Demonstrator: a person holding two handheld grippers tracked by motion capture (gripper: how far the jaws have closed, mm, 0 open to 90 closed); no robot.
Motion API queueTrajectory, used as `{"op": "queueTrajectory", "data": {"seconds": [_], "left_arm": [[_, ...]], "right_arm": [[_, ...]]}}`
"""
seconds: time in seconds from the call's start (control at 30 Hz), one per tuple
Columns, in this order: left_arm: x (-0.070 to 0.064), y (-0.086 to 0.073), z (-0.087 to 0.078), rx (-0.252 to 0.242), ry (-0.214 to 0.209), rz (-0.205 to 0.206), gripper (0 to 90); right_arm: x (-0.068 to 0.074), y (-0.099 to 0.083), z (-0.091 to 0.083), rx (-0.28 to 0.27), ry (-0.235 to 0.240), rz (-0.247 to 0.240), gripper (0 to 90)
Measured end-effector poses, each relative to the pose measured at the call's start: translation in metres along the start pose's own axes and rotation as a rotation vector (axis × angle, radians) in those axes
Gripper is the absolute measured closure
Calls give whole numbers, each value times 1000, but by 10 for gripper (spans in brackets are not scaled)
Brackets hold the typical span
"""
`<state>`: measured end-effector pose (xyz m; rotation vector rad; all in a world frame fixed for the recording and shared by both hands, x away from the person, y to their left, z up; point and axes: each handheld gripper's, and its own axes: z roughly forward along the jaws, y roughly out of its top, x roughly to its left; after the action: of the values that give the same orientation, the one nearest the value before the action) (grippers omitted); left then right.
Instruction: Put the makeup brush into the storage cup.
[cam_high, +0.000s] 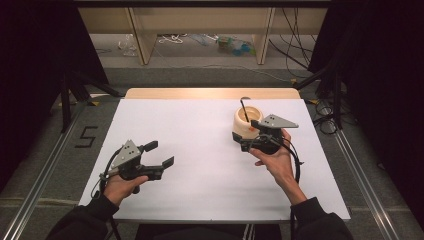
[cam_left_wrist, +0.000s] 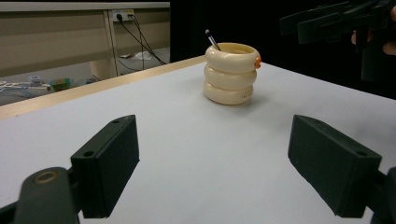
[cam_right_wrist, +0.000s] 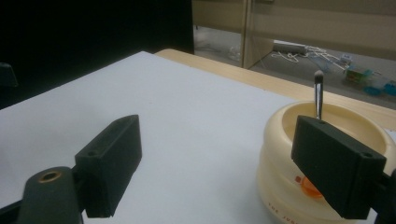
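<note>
A cream ribbed pot (cam_high: 246, 120) stands on the white table (cam_high: 200, 130) at the right. A thin dark brush (cam_high: 244, 107) leans inside it, and a small orange piece (cam_high: 251, 129) sits on its side. My right gripper (cam_high: 249, 135) is open right beside the pot; in the right gripper view one jaw is in front of the pot (cam_right_wrist: 280, 154) and the brush (cam_right_wrist: 318, 93) rises behind it. My left gripper (cam_high: 160, 154) is open over bare table at the front left, with nothing between its jaws, and faces the pot (cam_left_wrist: 230, 73) from a distance.
A wooden strip (cam_high: 210, 93) runs along the table's far edge. Beyond it are furniture legs (cam_high: 140, 42), cables and small clutter (cam_high: 232, 45) on the floor. Metal rails (cam_high: 45, 170) flank the table, and a "5" (cam_high: 86, 136) is marked on the floor at left.
</note>
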<state>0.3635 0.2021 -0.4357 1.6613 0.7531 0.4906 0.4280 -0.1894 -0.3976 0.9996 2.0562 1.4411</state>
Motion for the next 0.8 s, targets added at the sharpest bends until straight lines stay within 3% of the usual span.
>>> {"op": "queueTrajectory", "data": {"seconds": [0.2,0.4,0.43,0.47,0.5,0.53,0.8], "left_arm": [[0,0,0,-2,-1,2,161],[0,0,0,-2,0,1,162],[0,0,0,-3,0,1,162],[0,0,0,-3,-1,-1,162],[-1,0,0,-4,0,-10,162],[0,0,0,-3,0,-8,161],[-1,0,0,-4,0,-7,161]], "right_arm": [[2,-4,0,-18,-6,-18,172],[2,-7,-3,-22,4,-6,173],[4,-7,-4,-8,17,19,173],[3,-8,-5,-23,8,-6,173],[5,-8,-7,-6,15,15,173],[4,-8,-6,-24,11,-9,172],[9,-15,-11,-13,19,2,159]]}}
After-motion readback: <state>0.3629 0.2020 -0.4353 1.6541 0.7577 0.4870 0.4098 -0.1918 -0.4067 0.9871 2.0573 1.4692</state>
